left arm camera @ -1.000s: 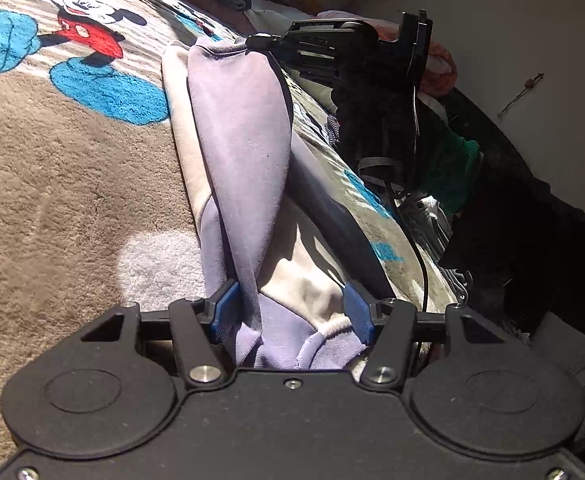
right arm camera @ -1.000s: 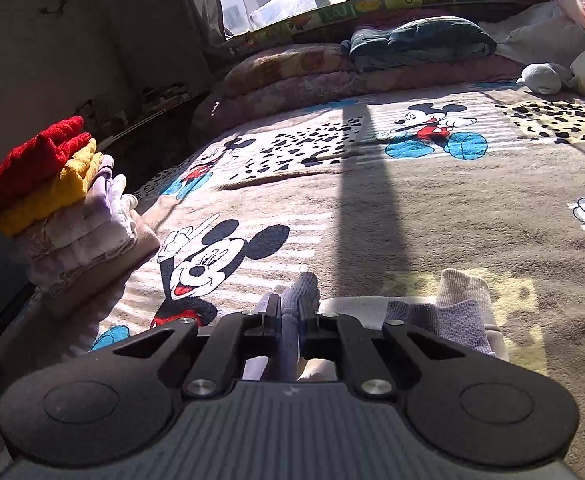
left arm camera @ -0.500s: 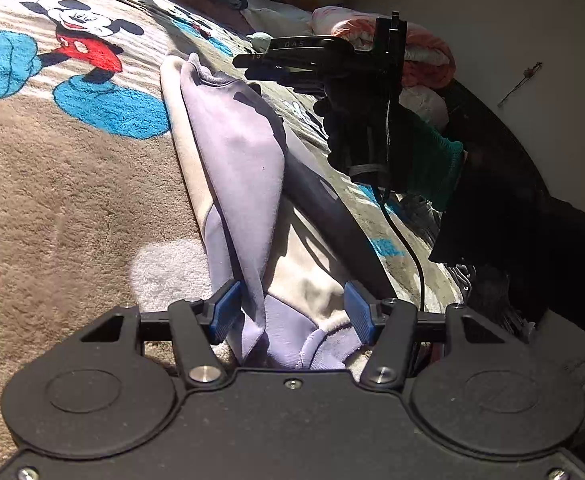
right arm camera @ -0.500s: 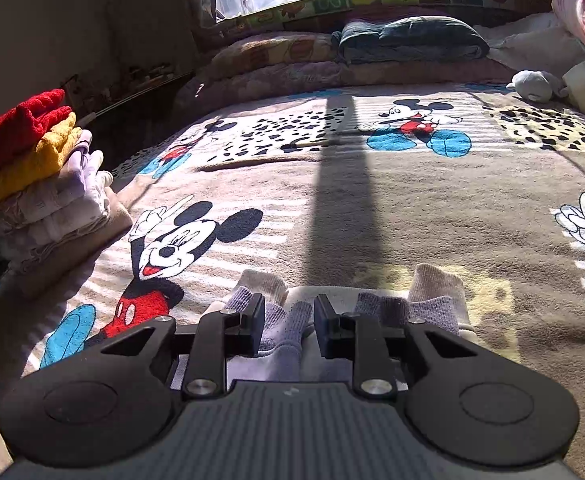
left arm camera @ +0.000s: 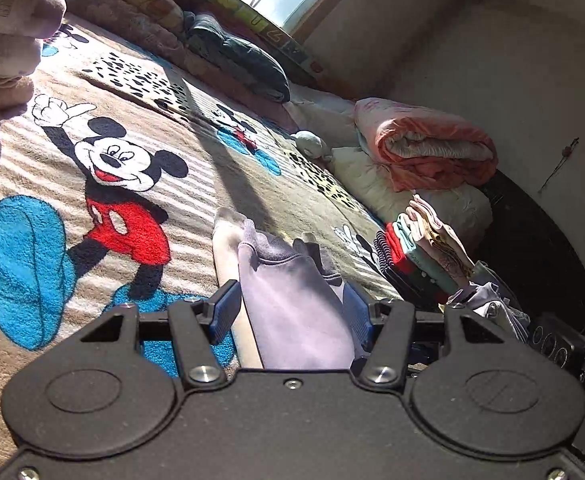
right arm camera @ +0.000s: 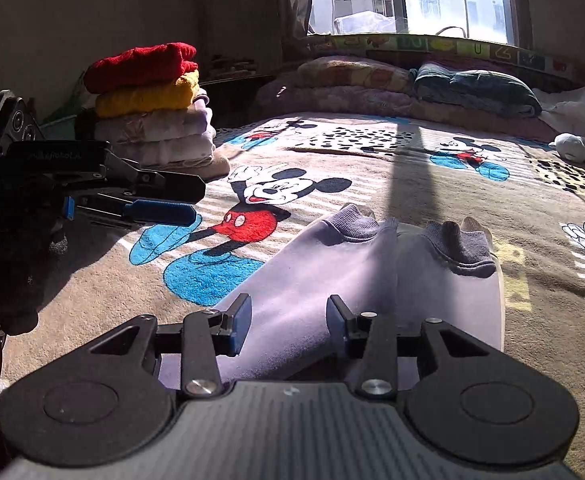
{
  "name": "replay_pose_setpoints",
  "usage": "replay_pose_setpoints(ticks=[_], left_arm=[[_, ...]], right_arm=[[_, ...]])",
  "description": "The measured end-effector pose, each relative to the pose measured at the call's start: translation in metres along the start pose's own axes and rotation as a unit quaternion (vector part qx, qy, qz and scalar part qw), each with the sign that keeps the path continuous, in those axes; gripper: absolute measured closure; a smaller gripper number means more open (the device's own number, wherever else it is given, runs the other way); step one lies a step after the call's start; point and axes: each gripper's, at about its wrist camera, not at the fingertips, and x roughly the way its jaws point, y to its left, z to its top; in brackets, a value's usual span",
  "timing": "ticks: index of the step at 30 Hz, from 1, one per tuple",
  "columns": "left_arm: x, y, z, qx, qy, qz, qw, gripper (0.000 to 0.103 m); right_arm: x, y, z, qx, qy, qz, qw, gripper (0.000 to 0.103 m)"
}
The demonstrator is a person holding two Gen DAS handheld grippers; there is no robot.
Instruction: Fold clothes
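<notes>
Both claws stand open: the left claw point(left arm camera: 292, 312) straddles the lavender garment point(left arm camera: 292, 300) without pinching, and the right claw point(right arm camera: 288, 322) hovers spread above the same garment point(right arm camera: 332, 280), low centre in each wrist view. It lies on the plush cartoon-print blanket point(right arm camera: 432, 200), ribbed cuffs point(right arm camera: 458, 246) side by side. To fold well, I would pinch both layers near one end, lift evenly, and lay it cuffward; soft fleece should drape without sliding. Folded stacks point(right arm camera: 152, 112) wait upper left.
</notes>
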Motion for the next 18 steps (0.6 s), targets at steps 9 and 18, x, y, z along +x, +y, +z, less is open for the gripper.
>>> replay_pose_setpoints(ticks=[9, 18], left_arm=[[0.099, -0.001, 0.021, 0.094, 0.072, 0.052, 0.9916, 0.065], [0.126, 0.005, 0.018, 0.108, 0.089, 0.081, 0.9868, 0.09]], right_arm=[[0.012, 0.004, -0.007, -0.038, 0.0, -0.013, 0.999, 0.053], [0.022, 0.003, 0.003, -0.08, -0.012, -0.023, 0.996, 0.048]])
